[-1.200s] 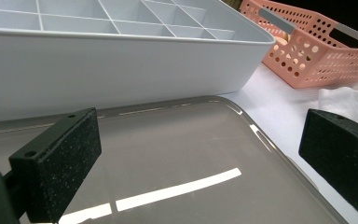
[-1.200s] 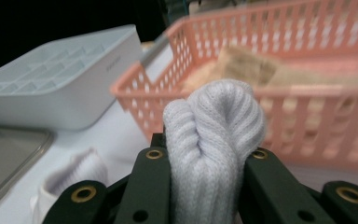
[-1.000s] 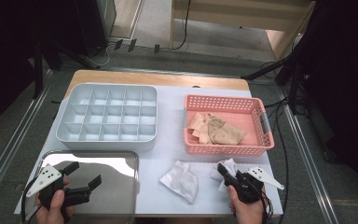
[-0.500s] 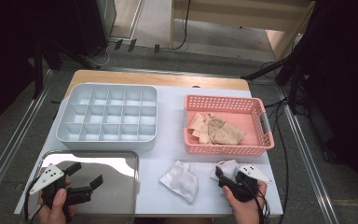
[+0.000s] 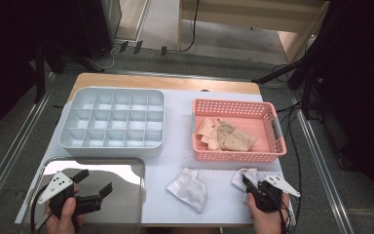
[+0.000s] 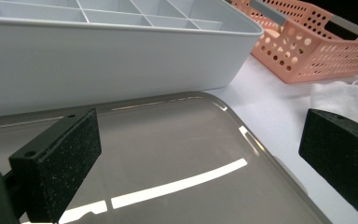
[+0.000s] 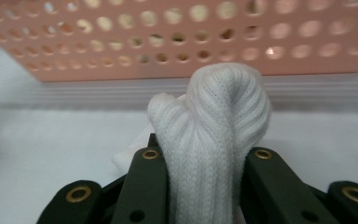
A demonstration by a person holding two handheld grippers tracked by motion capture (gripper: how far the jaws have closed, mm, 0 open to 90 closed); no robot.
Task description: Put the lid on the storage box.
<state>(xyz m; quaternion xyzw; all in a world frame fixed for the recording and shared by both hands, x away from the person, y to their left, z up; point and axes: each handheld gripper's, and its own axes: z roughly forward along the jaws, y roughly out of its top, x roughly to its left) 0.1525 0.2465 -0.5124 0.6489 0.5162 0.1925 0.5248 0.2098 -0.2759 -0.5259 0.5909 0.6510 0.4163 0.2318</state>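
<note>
Clamping down, right gripper (image 7: 200, 161) has just closed its jaws on the white ribbed knit sock (image 7: 219, 140), bunched on the table just before the pink perforated plastic basket (image 5: 233, 156). Left gripper (image 5: 97, 183) gapes idle over the shiny metal tray (image 5: 126, 170). Next, I'd say: lift w/o slipping, carry to a bin.

Two white socks (image 5: 189, 188) (one bunched), one pink basket (image 5: 272, 146), one compartment box (image 5: 78, 141), one steel tray (image 5: 139, 195).
</note>
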